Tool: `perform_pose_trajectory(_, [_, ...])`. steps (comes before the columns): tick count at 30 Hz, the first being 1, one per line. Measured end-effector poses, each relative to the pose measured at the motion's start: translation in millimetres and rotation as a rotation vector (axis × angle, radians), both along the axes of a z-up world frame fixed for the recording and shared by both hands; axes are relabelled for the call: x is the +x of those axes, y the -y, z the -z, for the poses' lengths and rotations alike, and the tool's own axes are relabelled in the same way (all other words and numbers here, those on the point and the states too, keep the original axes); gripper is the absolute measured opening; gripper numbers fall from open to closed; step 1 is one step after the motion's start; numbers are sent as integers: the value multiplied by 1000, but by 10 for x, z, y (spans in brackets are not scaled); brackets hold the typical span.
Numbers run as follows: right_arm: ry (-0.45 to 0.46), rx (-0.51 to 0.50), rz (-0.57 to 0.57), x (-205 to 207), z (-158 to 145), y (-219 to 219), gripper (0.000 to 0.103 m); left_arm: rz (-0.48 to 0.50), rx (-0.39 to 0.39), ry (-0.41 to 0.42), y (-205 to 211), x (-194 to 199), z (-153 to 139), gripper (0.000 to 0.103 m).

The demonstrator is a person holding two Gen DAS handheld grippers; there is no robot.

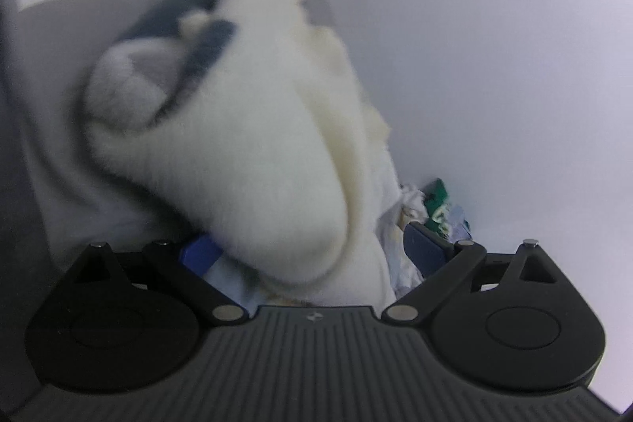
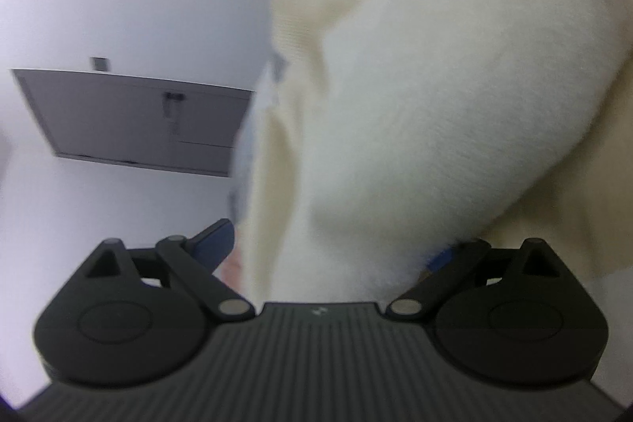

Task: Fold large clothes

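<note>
A thick, fluffy white garment [image 1: 253,145] fills the middle of the left wrist view, blurred, with a cream knit layer [image 1: 356,129] along its right side. It bulges between the blue fingers [image 1: 198,254] of my left gripper [image 1: 312,246], whose jaws stand wide apart. In the right wrist view the same white garment [image 2: 435,86] hangs down into my right gripper [image 2: 328,248], also spread wide. Its left finger [image 2: 213,240] shows; the right one is mostly hidden by fleece. A dark blue and grey piece [image 1: 190,38] lies against the garment's upper left.
A crumpled pile of clothes with a green piece [image 1: 435,204] lies beyond the left gripper's right finger. A grey sheet [image 1: 59,129] lies at the left. A grey rectangular panel [image 2: 138,121] hangs on the pale wall in the right wrist view.
</note>
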State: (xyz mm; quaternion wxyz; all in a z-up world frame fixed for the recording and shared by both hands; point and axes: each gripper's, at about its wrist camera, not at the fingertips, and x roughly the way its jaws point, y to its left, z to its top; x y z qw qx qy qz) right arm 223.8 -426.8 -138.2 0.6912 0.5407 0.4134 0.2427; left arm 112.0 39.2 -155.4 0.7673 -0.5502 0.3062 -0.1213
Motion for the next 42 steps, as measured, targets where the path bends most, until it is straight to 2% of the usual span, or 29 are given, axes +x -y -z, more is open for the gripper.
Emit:
perform_pose_trajectory(4, [20, 24, 9, 16, -40, -26, 99, 15, 24, 54, 29, 23, -88, 98])
perform_pose_trajectory(6, [-14, 10, 11, 20, 28, -60, 99, 0, 13, 14, 21, 22, -21, 98])
perform_pose_trajectory(9, [-104, -1, 27, 13, 205, -73, 98, -46, -66, -69, -35, 26, 156, 98])
perform_pose_trajectory(12, [-156, -108, 97, 19, 267, -32, 98, -102, -67, -109, -80, 41, 261, 98])
perform_pose_trajectory(14, [-167, -146, 158, 3, 278, 62, 98, -180, -17, -139, -103, -1, 260, 85])
perform_pose_trajectory(15, [-163, -147, 182, 10, 286, 103, 98, -193, -15, -148, -109, 9, 279, 83])
perform_pose_trajectory(17, [-157, -139, 195, 42, 290, 119, 96, -174, -25, -151, -79, 67, 303, 80])
perform_pose_trajectory(18, [-150, -135, 183, 54, 288, 87, 89, -144, -8, -151, -52, 113, 286, 80])
perform_pose_trajectory(19, [-138, -138, 159, 69, 277, 45, 82, -108, 16, -153, -33, 162, 268, 80])
perform_pose_trajectory(21, [-101, -190, 124, 72, 219, -5, 79, -84, 69, -163, 12, 204, 218, 78])
perform_pose_trajectory(23, [-33, -231, 102, 66, 131, -89, 64, -82, 79, -160, 29, 194, 179, 63])
perform_pose_trajectory(24, [-5, -248, 95, 19, 127, -43, 60, -85, 90, -158, 40, 176, 148, 60])
perform_pose_trajectory(26, [45, -281, 92, -11, 16, -64, 44, -77, 133, -136, -7, 109, 75, 47])
perform_pose_trajectory(28, [90, -296, 100, -102, -92, -40, 38, -79, 101, -120, -65, -26, 42, 43])
perform_pose_trajectory(29, [117, -306, 113, -140, -162, -64, 37, -68, 83, -99, -68, -77, 7, 41])
perform_pose_trajectory(34, [276, -326, 152, -483, -585, 4, 35, -41, 111, 29, 64, -408, -414, 40])
perform_pose_trajectory(39, [349, -310, 144, -1003, -905, 235, 35, -30, 78, 85, 177, -911, -740, 40])
perform_pose_trajectory(42, [373, -234, 148, -1288, -958, 362, 35, -17, 58, 104, 223, -1181, -896, 41])
